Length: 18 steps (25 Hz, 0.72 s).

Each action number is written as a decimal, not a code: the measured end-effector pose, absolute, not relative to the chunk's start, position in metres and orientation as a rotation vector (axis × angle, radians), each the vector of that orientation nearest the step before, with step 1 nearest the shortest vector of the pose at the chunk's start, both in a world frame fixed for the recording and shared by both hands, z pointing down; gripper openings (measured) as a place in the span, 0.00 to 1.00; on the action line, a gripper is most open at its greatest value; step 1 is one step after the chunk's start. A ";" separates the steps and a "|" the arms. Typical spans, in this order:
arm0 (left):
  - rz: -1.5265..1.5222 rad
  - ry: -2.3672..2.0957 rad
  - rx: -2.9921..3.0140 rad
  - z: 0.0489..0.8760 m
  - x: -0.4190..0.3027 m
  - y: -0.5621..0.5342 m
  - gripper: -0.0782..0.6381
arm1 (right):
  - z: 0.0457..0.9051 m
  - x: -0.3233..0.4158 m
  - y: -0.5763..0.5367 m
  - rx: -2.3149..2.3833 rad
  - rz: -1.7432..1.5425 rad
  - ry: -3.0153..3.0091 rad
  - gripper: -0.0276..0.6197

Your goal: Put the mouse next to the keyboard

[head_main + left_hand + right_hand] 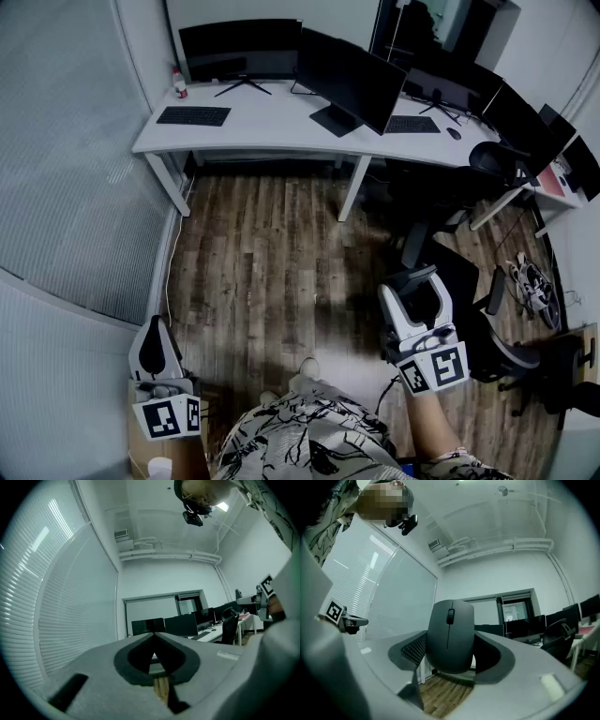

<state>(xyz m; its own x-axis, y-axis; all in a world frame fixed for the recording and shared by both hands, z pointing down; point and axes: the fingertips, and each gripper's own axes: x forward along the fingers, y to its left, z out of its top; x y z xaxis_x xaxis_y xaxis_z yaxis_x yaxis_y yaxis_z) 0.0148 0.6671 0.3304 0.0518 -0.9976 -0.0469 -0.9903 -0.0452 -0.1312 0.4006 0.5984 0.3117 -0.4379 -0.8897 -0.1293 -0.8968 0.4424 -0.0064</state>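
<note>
Carry the dark grey, matte plastic computer mouse (450,637) steadily over the brown wooden plank floor (272,272) toward the long white desk surface (281,119), well apart from here, against the far wall. Hold the right gripper (415,279) clamped on the mouse's flanks, as in the right gripper view: body upright between wide-spread jaws, both pads against its sides, scroll wheel and buttons facing back toward the camera. Squeeze no harder than that; smooth curved plastic, probably quick to squirt out under extra pressure or a jolt. Leave the left gripper (153,637) low at the left side, jaws together on nothing, clear of the path. Aim, most likely, for the flat black keyboard (193,115) at the surface's left end, near the wide black monitor (240,49): bare white surface to its right, seemingly room enough for a mouse. Pass over the second black keyboard (412,124) farther right, already paired with a small dark mouse (455,133) just beside it. Approach from the front edge, above the surface, never scraping along it. Over the chosen spot, tip the right gripper downward, turning the mouse's underside to face the surface, then lower to full flat contact, near the keyboard's right edge without touching it. Only then part the jaws, and withdraw straight up, avoiding any nudge to mouse or keyboard.
</note>
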 end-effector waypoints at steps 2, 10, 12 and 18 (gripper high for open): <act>-0.092 2.081 -2.181 0.331 0.015 0.667 0.10 | 0.312 0.401 0.598 -1.598 0.093 2.572 0.51; -0.102 2.088 -2.170 0.330 0.025 0.658 0.10 | 0.312 0.407 0.589 -1.564 0.083 2.567 0.51; -0.101 2.095 -2.162 0.329 0.029 0.653 0.10 | 0.310 0.410 0.583 -1.553 0.092 2.566 0.51; -0.096 2.132 -2.134 0.328 0.045 0.640 0.10 | 0.312 0.420 0.561 -1.516 0.111 2.590 0.51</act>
